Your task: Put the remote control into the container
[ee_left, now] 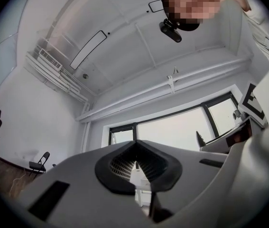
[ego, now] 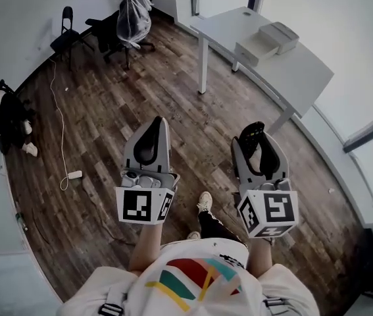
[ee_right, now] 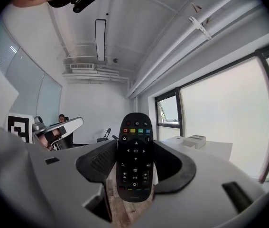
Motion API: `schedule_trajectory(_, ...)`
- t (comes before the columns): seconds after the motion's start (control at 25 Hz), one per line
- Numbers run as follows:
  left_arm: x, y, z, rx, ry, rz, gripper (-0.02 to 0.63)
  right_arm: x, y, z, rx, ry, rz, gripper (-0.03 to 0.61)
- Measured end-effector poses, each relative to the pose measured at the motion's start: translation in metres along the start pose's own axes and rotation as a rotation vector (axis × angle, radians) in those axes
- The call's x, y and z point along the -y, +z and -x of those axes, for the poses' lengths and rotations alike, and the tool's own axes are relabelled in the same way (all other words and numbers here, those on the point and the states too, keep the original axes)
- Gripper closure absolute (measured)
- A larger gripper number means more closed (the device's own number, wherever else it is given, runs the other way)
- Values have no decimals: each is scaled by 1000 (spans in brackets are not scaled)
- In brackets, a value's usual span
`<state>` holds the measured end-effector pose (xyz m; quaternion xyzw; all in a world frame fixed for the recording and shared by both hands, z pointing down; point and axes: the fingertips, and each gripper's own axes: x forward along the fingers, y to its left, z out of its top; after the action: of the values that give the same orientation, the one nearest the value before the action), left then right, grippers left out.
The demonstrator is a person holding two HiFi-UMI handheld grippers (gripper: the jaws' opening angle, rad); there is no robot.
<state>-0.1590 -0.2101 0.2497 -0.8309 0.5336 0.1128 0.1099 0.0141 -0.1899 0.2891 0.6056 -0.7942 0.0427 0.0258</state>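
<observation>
- The remote control (ee_right: 135, 158) is clamped upright in my right gripper (ee_right: 135, 152). Its button face is turned to that gripper's camera, and its top end pokes out past the fingertips.
- My right fingers (ee_right: 100, 163) press on the remote's two long edges, one dark pad on each side.
- From my head, the right gripper (ego: 257, 147) is held in the air at about 5 o'clock of the picture's middle. The black remote (ego: 252, 135) shows at its far end.
- My left gripper (ego: 154, 129) hangs level with it, at its 9 o'clock and well apart from it.
- In the left gripper view, my left gripper (ee_left: 135, 148) has its fingers (ee_left: 115, 165) brought together with nothing between the pads.
- At 1 o'clock from the right gripper stands a white bench (ego: 304, 71), well away from both grippers.
- Two white boxes (ego: 268, 43) sit side by side on the bench; I cannot tell which of them is the container. In the right gripper view they show at 3 o'clock of the remote (ee_right: 194, 140).
- Under both grippers is a dark wooden floor (ego: 107, 110). One of my shoes (ego: 204, 201) shows on it between the grippers.
- At 11 o'clock, near the wall, are a black chair (ego: 64, 35) and an office chair draped in clear plastic (ego: 133, 15).
- A white cable (ego: 58, 120) trails over the floor at 9 o'clock.
</observation>
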Motion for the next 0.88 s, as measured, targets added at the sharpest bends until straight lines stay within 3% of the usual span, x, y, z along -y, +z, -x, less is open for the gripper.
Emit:
schedule_trajectory(0.32, -15, -11, -104, 27, 15, -27, 606, 55, 21, -91, 8, 25, 0, 337)
schedule_trajectory(0.88, -25, -35, -171, 20, 9, -47, 606, 95, 25, -148, 19, 18, -18, 337)
